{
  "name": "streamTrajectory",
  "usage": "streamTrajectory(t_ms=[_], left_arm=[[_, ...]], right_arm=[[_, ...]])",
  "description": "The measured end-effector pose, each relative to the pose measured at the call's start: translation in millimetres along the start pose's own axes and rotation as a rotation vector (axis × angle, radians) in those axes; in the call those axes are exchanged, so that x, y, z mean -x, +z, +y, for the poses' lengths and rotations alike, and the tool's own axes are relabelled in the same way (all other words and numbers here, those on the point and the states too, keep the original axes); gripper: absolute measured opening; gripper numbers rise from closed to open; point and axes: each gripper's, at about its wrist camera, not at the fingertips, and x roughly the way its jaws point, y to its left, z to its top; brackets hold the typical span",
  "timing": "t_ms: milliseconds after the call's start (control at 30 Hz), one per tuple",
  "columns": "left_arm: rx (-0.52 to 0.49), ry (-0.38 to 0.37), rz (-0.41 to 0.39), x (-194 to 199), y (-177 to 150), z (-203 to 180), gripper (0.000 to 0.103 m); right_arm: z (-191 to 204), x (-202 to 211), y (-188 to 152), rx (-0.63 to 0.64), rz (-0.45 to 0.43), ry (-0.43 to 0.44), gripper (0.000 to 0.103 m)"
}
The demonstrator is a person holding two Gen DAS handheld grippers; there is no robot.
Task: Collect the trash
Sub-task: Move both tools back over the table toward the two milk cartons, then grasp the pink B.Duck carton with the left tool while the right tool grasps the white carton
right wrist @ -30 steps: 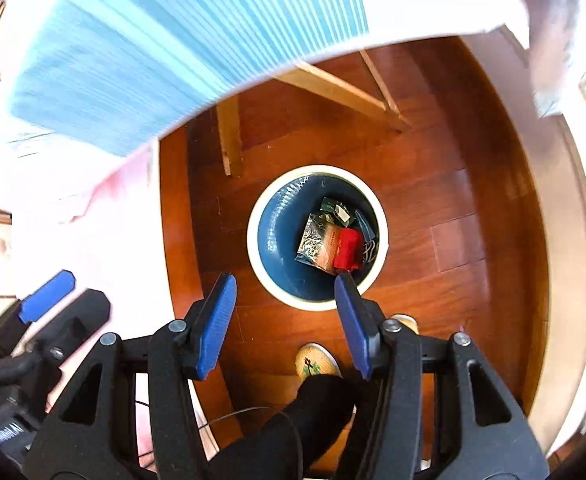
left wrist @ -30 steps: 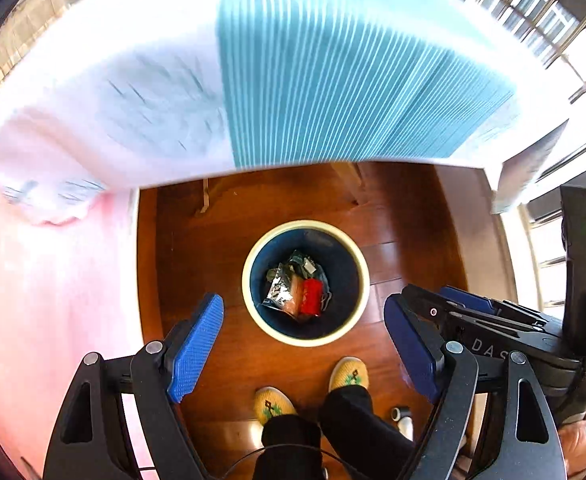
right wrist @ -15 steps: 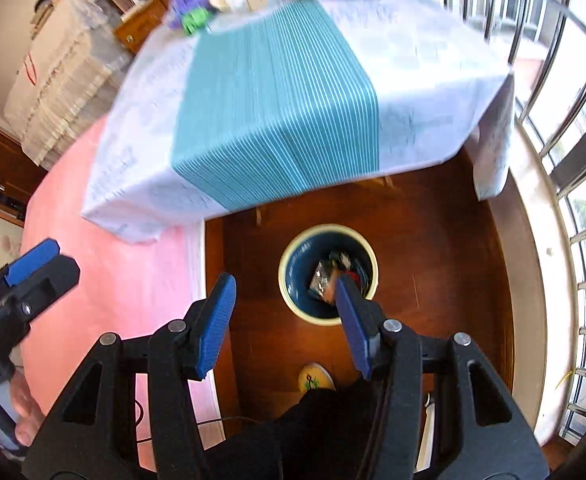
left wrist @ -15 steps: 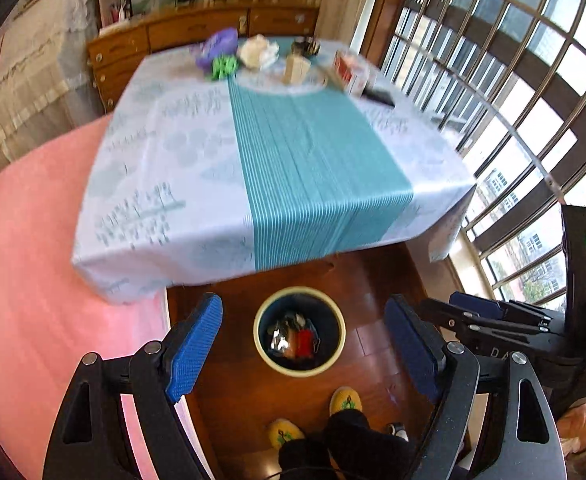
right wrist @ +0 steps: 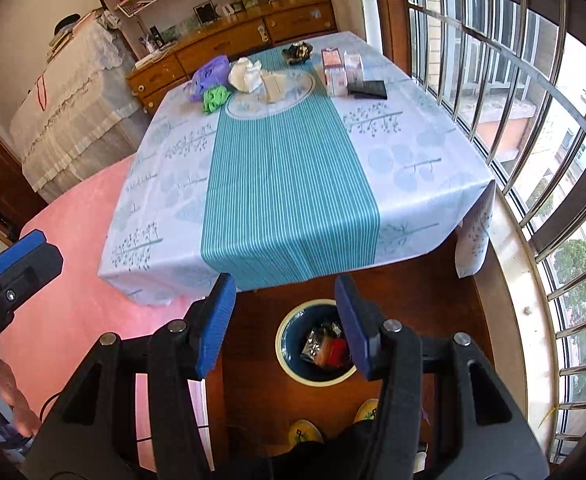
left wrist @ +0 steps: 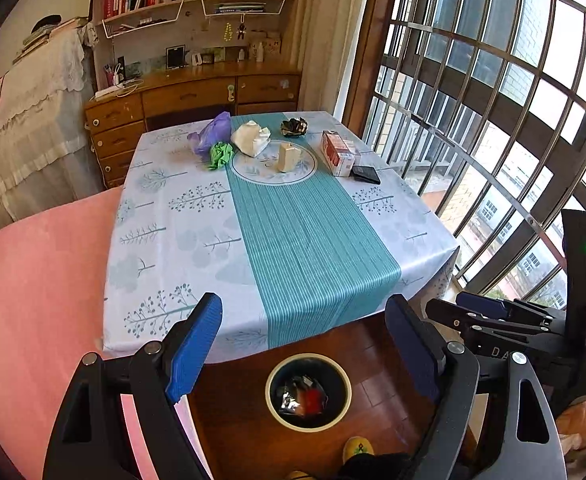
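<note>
The remaining trash lies in a cluster at the far end of the table (left wrist: 181, 240), well apart from both grippers. It consists of a purple plastic bag (left wrist: 213, 132), a crumpled green scrap (left wrist: 221, 155) touching it, a wad of white paper (left wrist: 251, 139), a small cream carton (left wrist: 288, 157) standing upright on the printed circle, a dark crumpled wrapper (left wrist: 294, 127) farthest back, and a red-and-white box (left wrist: 336, 153) lying with its long axis running away from the viewer. A black wallet-like item (left wrist: 365, 174) sits just beside the box.

The bin (left wrist: 308, 392) stands on the wooden floor just below the near table edge, already holding foil and red wrappers.

The left gripper (left wrist: 305, 354) is released, its jaws wide and nothing between them. The right gripper (right wrist: 285, 322) also grasps nothing, its jaws partly apart.

All the trash lies straight ahead across the whole length of the striped runner (left wrist: 305, 248). The bag and green scrap lie left of the runner, so the left hand looks nearer to them. The box lies right of it, favouring the right hand.
</note>
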Motion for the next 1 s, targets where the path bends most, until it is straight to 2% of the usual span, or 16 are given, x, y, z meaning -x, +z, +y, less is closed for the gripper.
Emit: streamTrajectory(t_ms=[233,467,633,800,1000], left_arm=[[-0.005,0.007,-0.005,-15,25,1,0.085],[-0.003,0.03,0.03,-70,60,-3,0.085],[-0.001,0.06,0.053,-134,108,-18,0.085],[0.057,0.062,0.113,-212,174,-43,0.085],[0.068,0.074,0.158,-317,257,-84,0.085]], right_arm=[[-2,-19,23,0.014,-0.022,-0.006,0.049],[-22,-69,73,0.053,-0.015,0.01,0.049],[-57,-113,138,0.076,0.009,0.038,0.049],[-105,-155,213,0.097,0.062,0.057,0.049],[-166,-210,290,0.096,0.093,0.054,0.049]])
